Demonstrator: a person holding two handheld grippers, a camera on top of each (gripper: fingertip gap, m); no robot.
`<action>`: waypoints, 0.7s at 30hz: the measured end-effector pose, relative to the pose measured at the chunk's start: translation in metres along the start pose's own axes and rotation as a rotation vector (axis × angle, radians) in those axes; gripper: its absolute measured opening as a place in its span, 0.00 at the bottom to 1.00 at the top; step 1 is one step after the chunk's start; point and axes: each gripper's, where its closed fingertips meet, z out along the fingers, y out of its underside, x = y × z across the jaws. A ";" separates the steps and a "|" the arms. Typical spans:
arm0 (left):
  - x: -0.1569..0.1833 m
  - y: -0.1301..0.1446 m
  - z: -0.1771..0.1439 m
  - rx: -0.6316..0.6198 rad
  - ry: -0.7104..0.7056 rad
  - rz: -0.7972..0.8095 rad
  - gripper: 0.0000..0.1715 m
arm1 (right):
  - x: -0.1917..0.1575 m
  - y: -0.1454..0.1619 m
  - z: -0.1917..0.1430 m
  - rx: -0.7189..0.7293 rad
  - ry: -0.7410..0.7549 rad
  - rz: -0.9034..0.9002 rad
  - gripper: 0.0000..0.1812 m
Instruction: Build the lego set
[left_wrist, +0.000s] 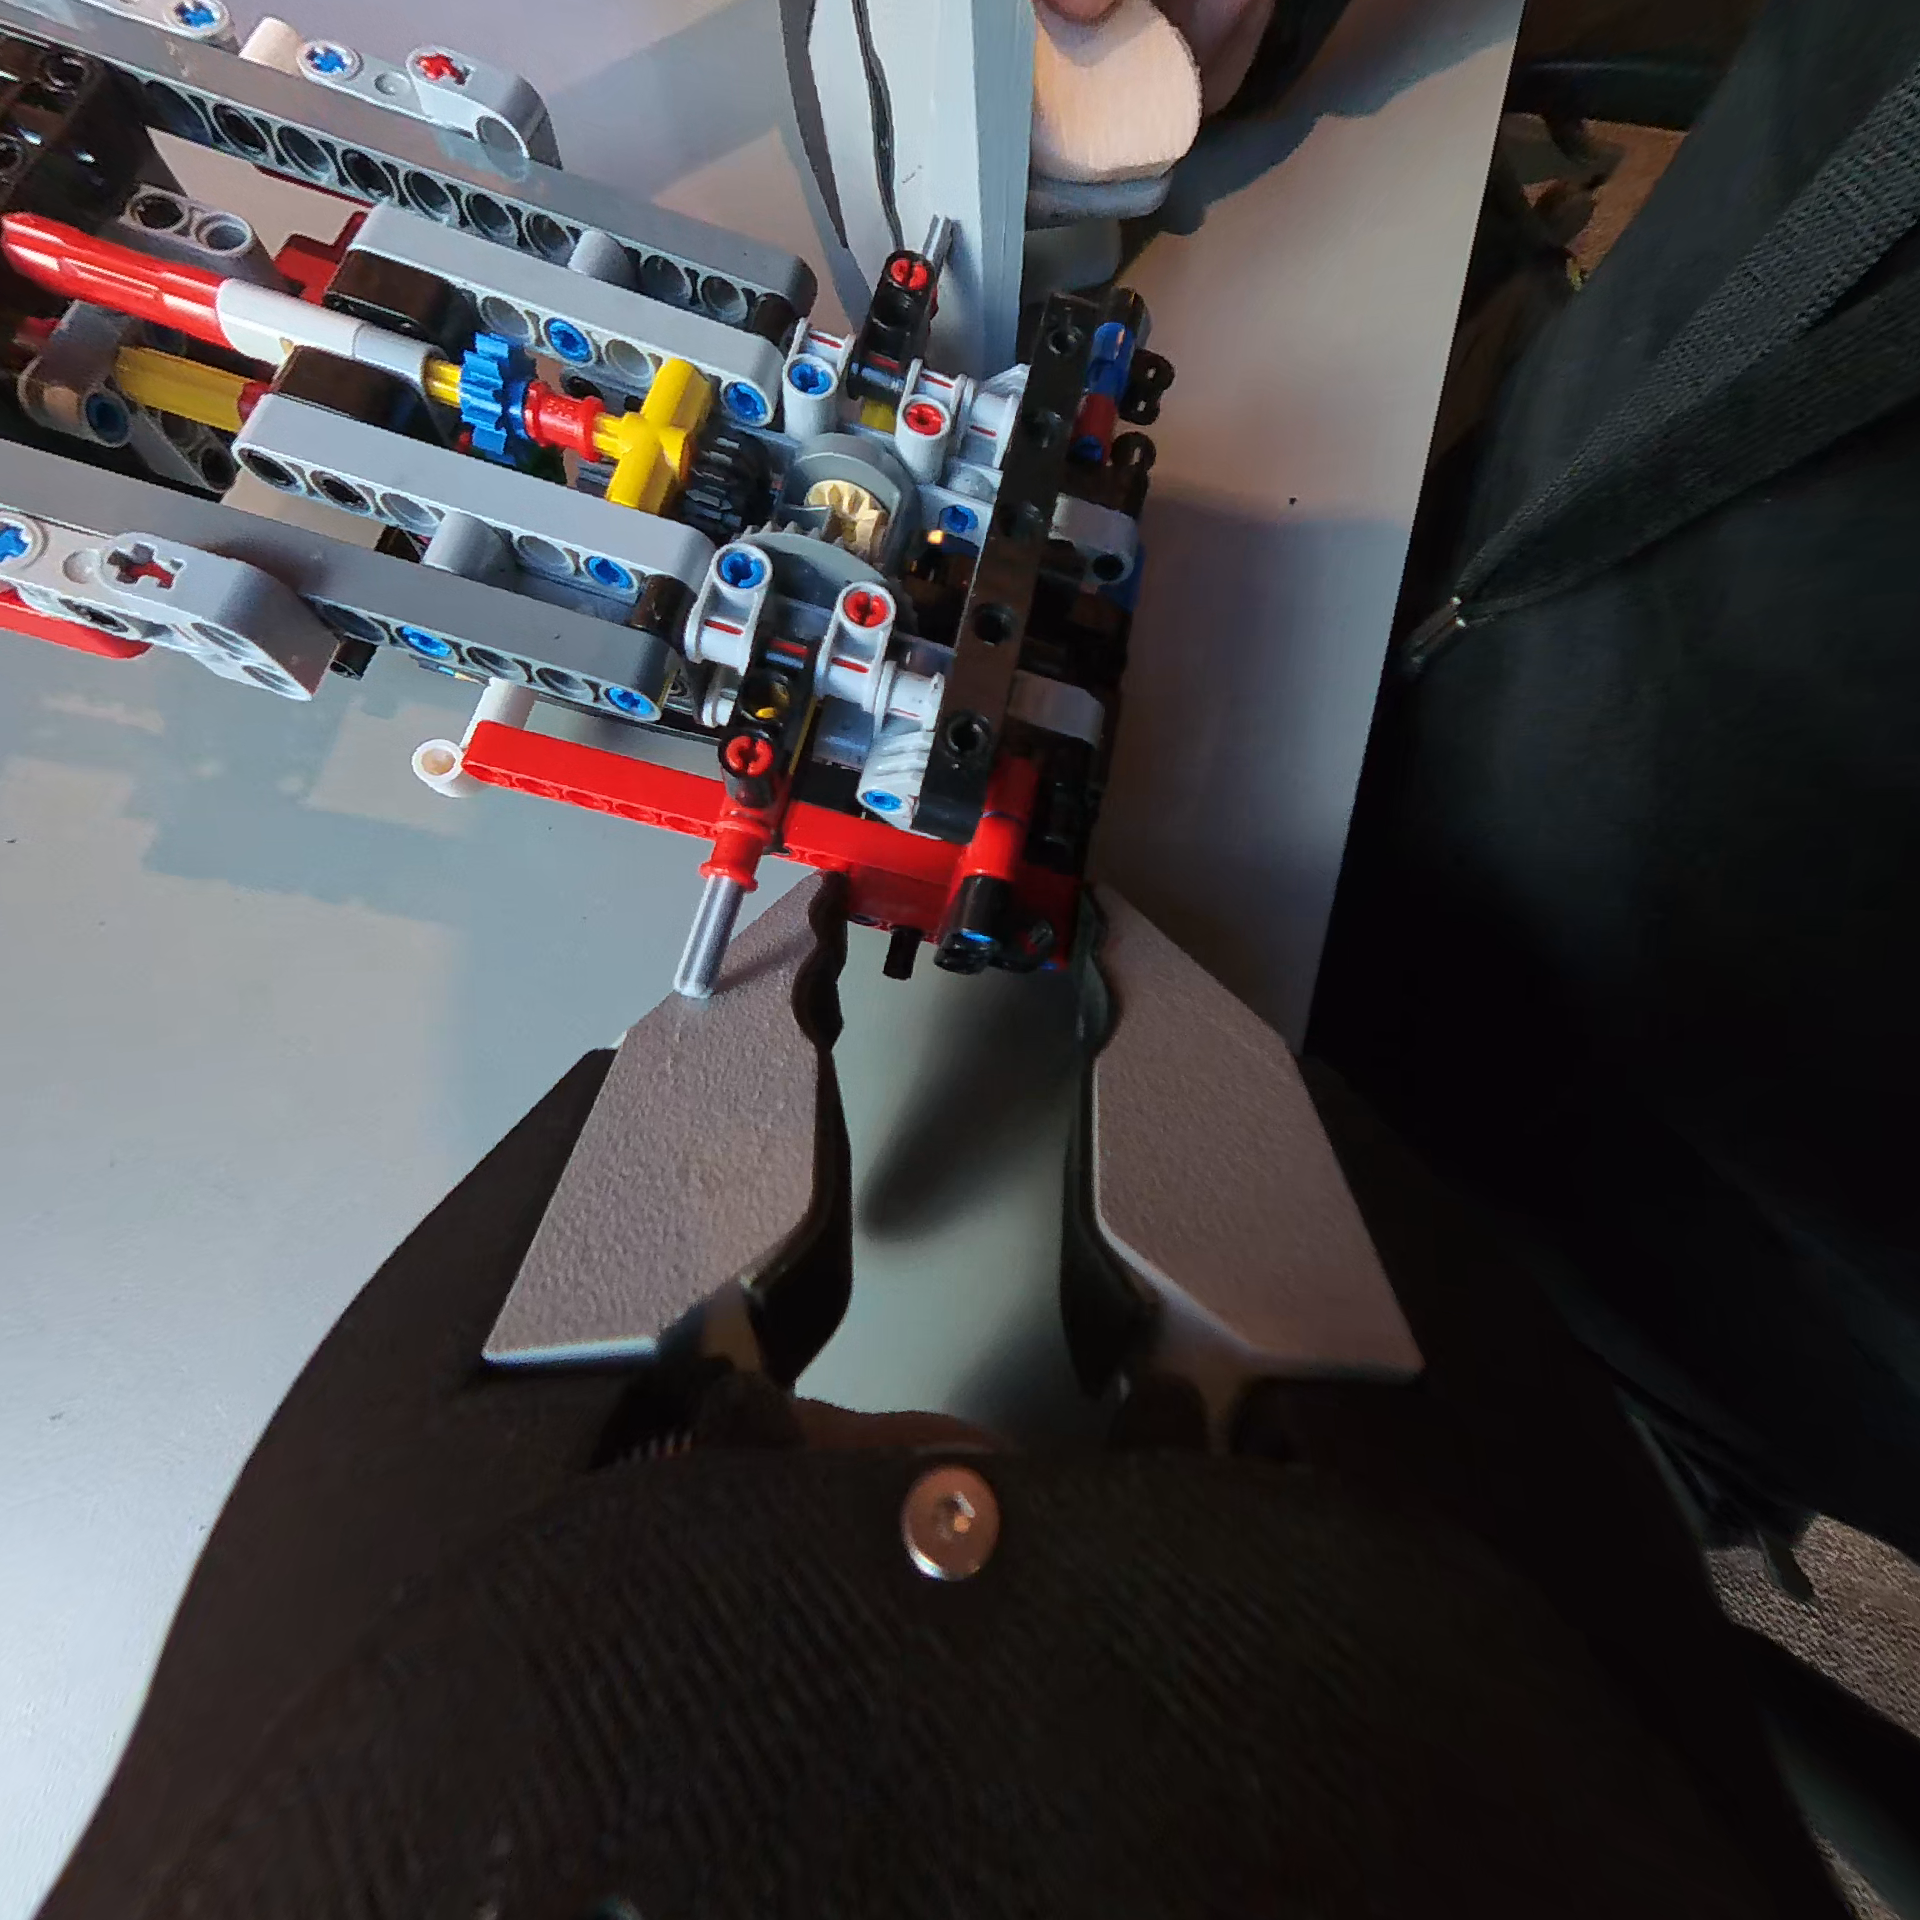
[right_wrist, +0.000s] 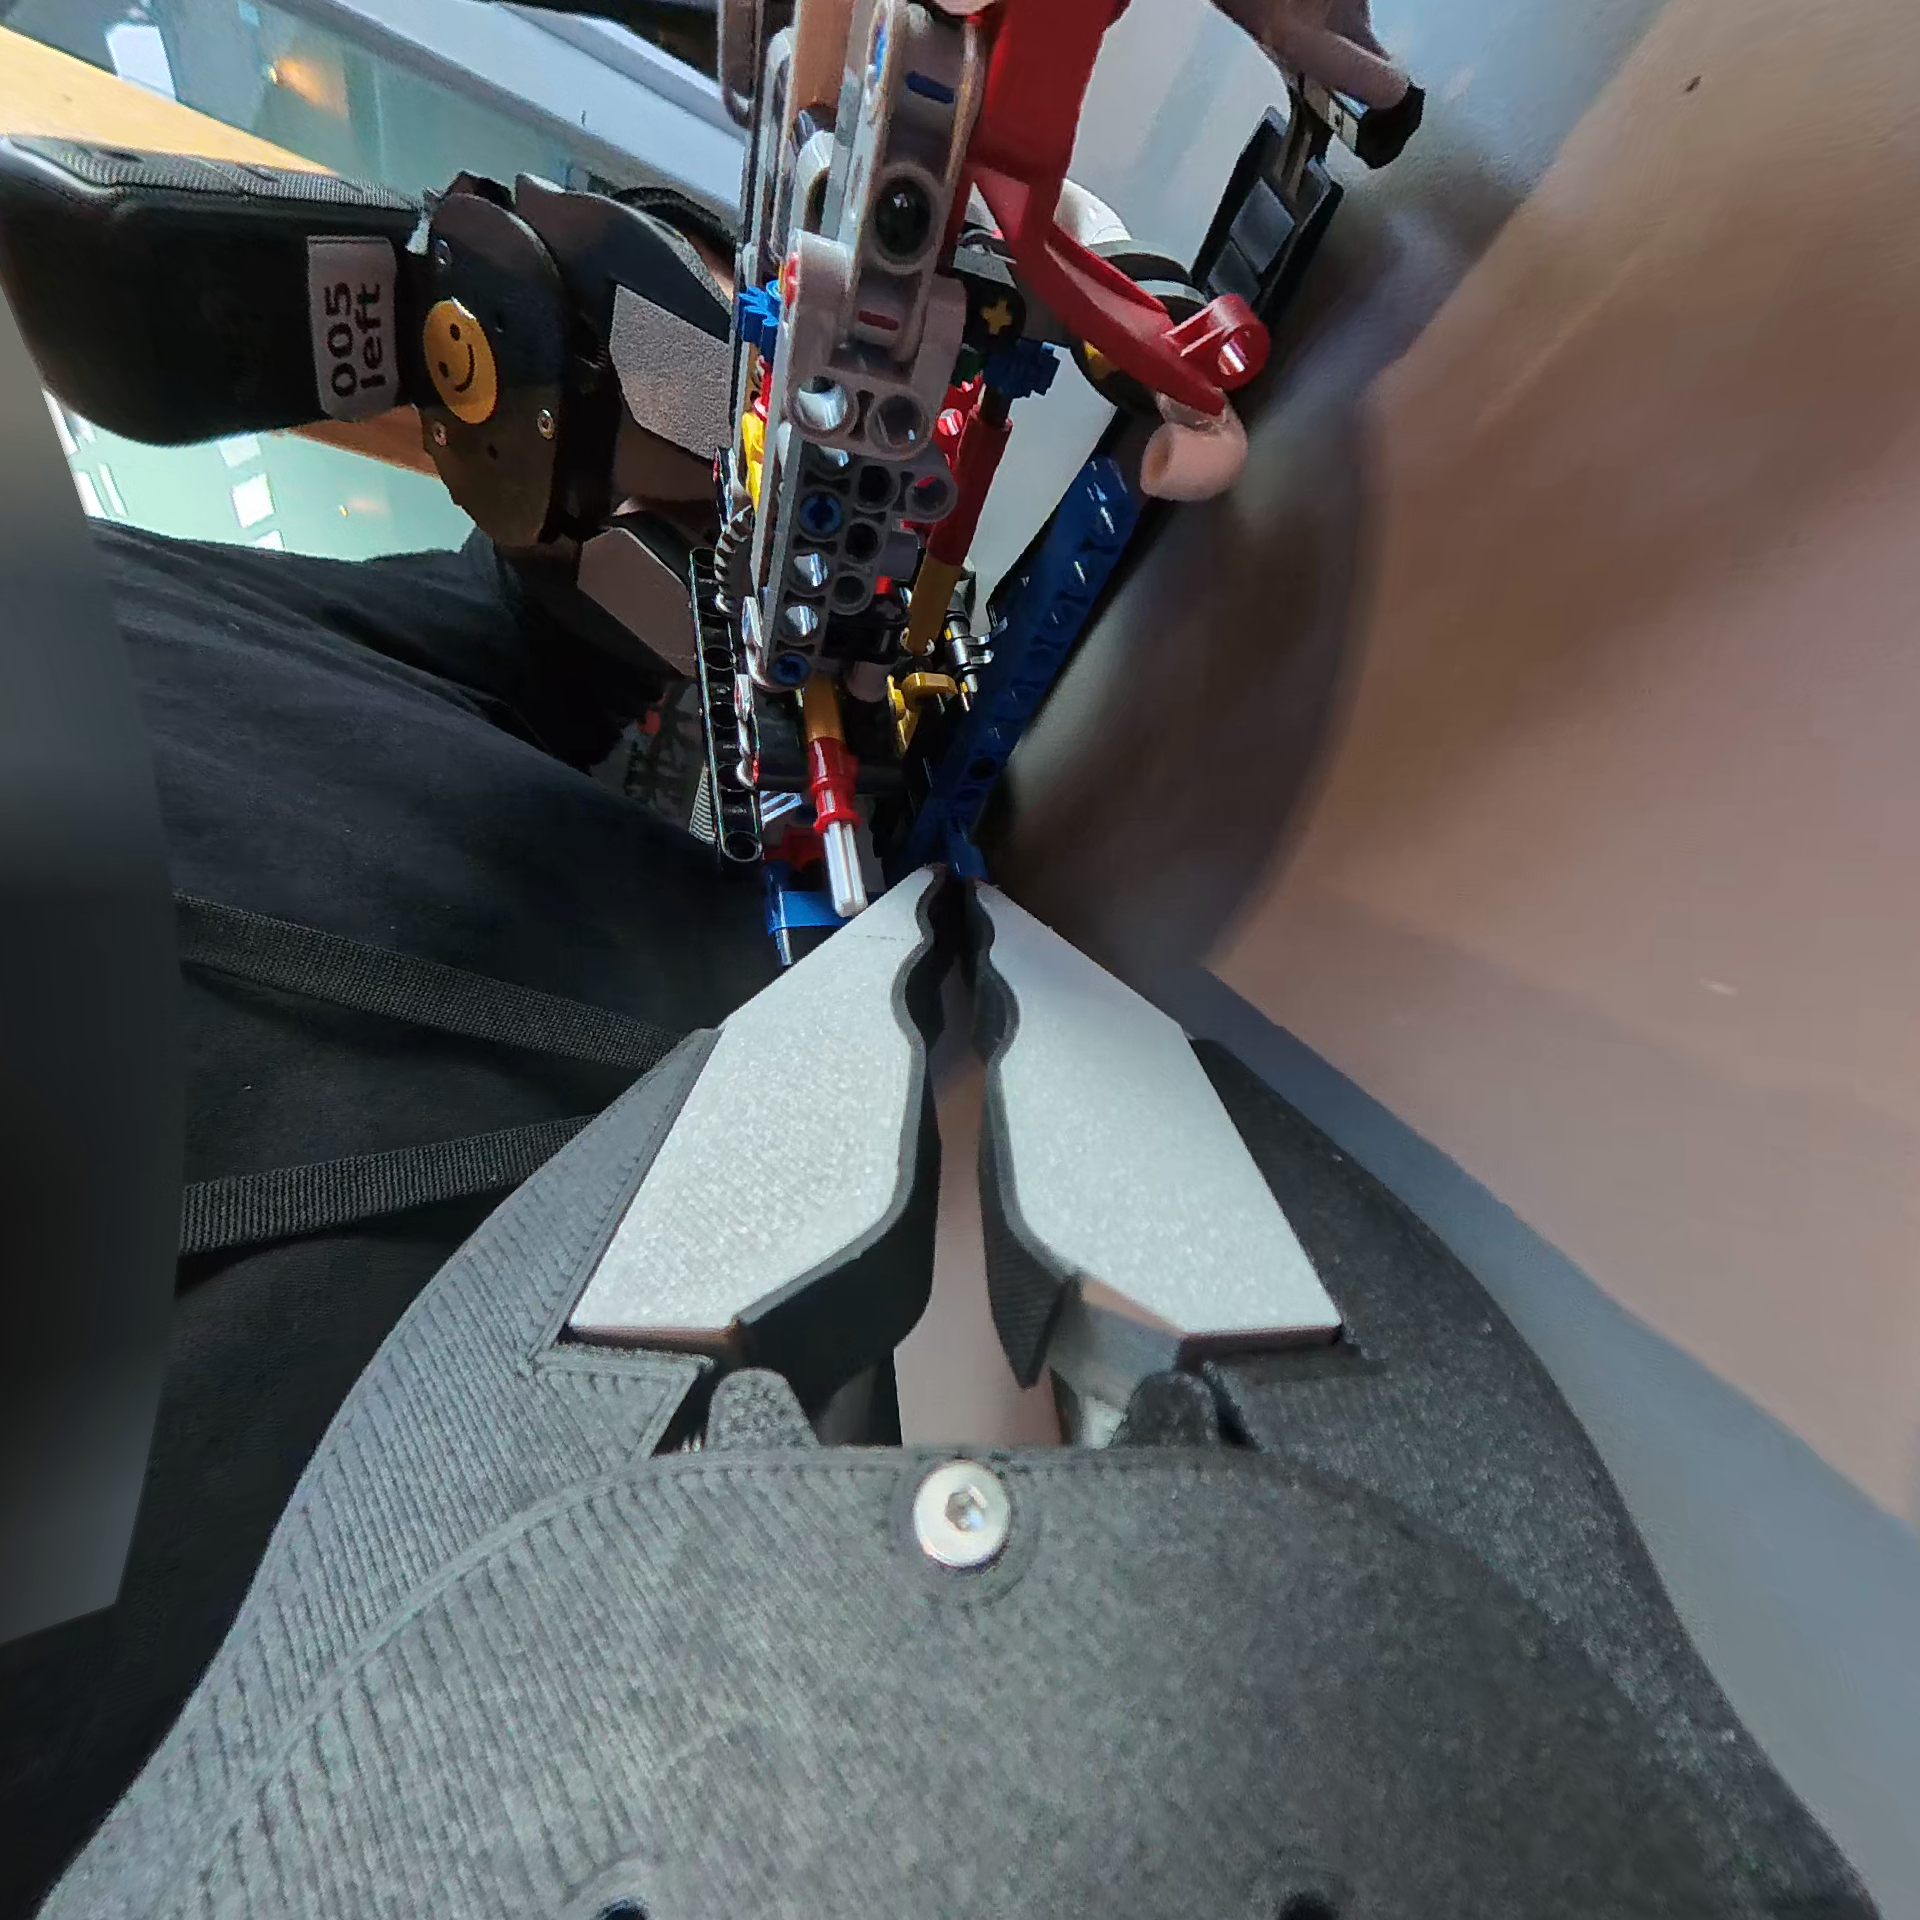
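Note:
A long Lego Technic model (left_wrist: 582, 436) of grey beams, red and yellow axles and blue gears lies over the pale table (left_wrist: 239, 1091). My left gripper (left_wrist: 956, 920) is closed on the model's red and black near corner (left_wrist: 987, 894). A grey axle (left_wrist: 712, 935) sticks out beside its left finger. In the right wrist view the model (right_wrist: 862, 343) stands end-on, and my right gripper (right_wrist: 958, 883) is shut on the tip of its blue beam (right_wrist: 1029, 665). The left gripper (right_wrist: 644, 468) clamps the model from the left. The right gripper's pale fingers (left_wrist: 914, 135) show at the top.
The table edge (left_wrist: 1392, 644) runs close on the right, with a person's dark clothing and straps (left_wrist: 1662, 623) beyond it. A person's fingers (right_wrist: 1195, 457) rest by the model's far side. A wooden surface (right_wrist: 94, 94) lies behind.

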 end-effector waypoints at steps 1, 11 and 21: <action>-0.001 0.000 0.000 0.001 0.000 0.002 0.24 | 0.000 0.000 0.000 0.002 0.002 0.004 0.00; -0.002 -0.004 -0.001 0.028 0.009 -0.024 0.24 | -0.004 0.006 -0.002 -0.018 0.006 0.015 0.03; -0.002 -0.004 -0.003 0.038 0.020 -0.037 0.24 | -0.009 0.004 0.000 0.002 -0.062 0.075 0.02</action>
